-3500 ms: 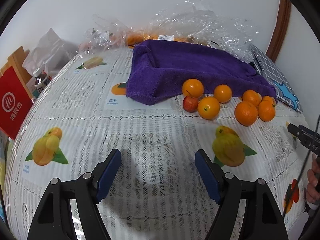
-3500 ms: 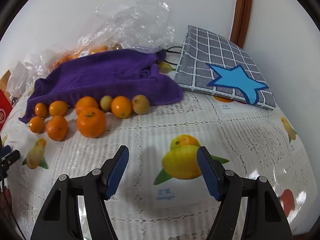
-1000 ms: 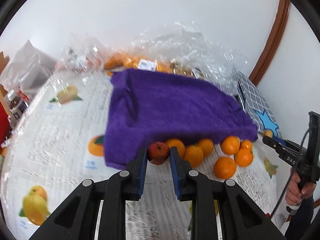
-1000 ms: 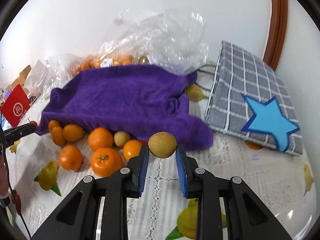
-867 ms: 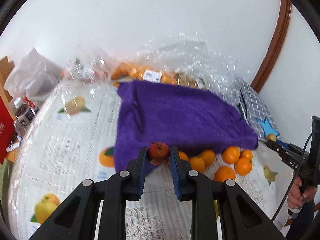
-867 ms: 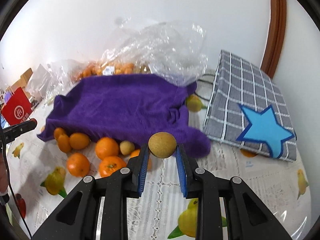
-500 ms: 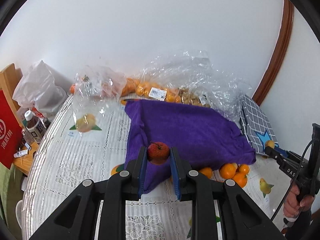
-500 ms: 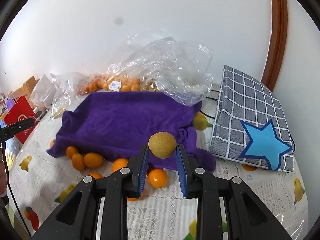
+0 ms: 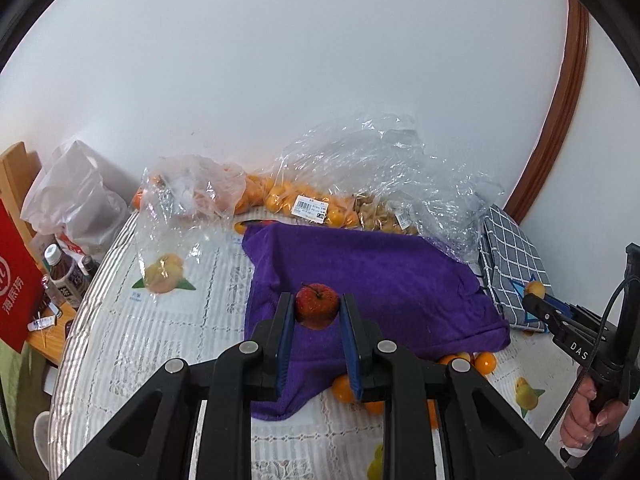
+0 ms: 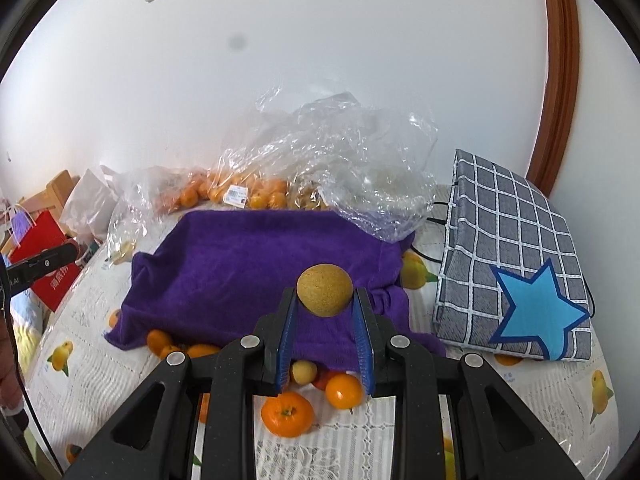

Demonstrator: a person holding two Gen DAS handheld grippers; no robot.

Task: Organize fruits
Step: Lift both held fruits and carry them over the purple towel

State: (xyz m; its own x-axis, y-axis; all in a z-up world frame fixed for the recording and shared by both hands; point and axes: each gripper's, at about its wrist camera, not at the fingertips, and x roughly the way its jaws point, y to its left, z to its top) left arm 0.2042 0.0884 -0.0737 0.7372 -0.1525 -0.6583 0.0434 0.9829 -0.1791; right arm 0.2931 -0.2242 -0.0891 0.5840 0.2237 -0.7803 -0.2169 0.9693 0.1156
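Gripping a small red apple (image 9: pixel 317 306), the left tool (image 9: pixel 316 316) hangs above the purple terry towel (image 9: pixel 360 280); the right tool (image 10: pixel 325 312) clamps a round tan, rough-skinned fruit (image 10: pixel 325 289). Both fruits look light, firm and smooth enough to roll, so pads across the widest middle suit them. Loose oranges (image 10: pixel 287 414) lie near the towel on the desk.

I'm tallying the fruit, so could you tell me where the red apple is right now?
The red apple is clamped in the left gripper, lifted over the purple towel in the left wrist view.
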